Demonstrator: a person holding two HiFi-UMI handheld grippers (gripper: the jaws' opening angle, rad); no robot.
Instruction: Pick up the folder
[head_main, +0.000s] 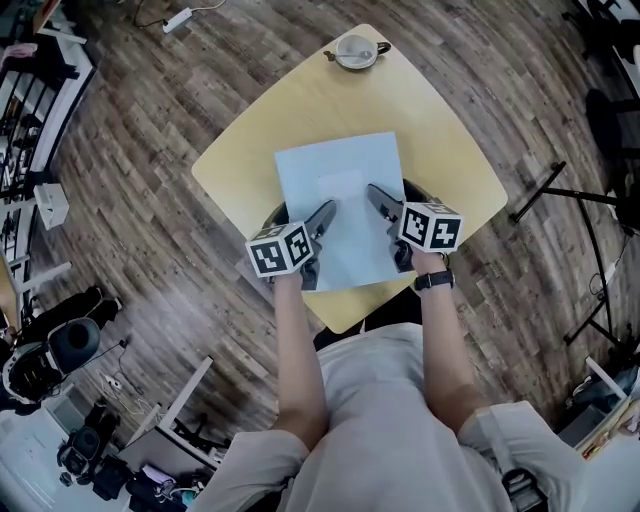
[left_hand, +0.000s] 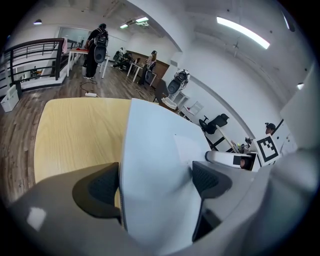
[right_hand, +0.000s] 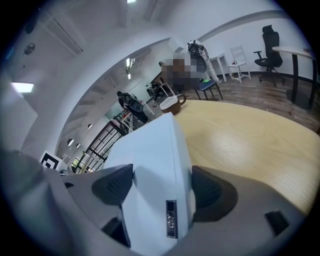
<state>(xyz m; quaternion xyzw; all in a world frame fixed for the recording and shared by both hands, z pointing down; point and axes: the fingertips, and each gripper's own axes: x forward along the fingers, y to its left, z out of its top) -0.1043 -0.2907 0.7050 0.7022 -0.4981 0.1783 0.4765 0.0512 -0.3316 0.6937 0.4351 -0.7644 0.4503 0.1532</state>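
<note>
I read this as an open-plan office or studio. A wood-plank floor (head_main: 130, 130) runs under my small pale worktop (head_main: 450, 140). On the far right a black office chair (right_hand: 265, 45) sits by a desk (right_hand: 300, 50). On the far left a person (left_hand: 95, 45) stands among more desks behind a black railing (left_hand: 30, 60). Strip lights (left_hand: 242, 31) line the white ceiling. A black stand (head_main: 590, 195) and dark gear (head_main: 85, 445) sit on the floor.

Too small to read: dark label (right_hand: 171, 219) on the folder (right_hand: 150, 165). Partly hidden beneath left gripper (head_main: 326, 210) and right gripper (head_main: 374, 192): its near edge. Unclear: contents of the cup (head_main: 355, 50).
</note>
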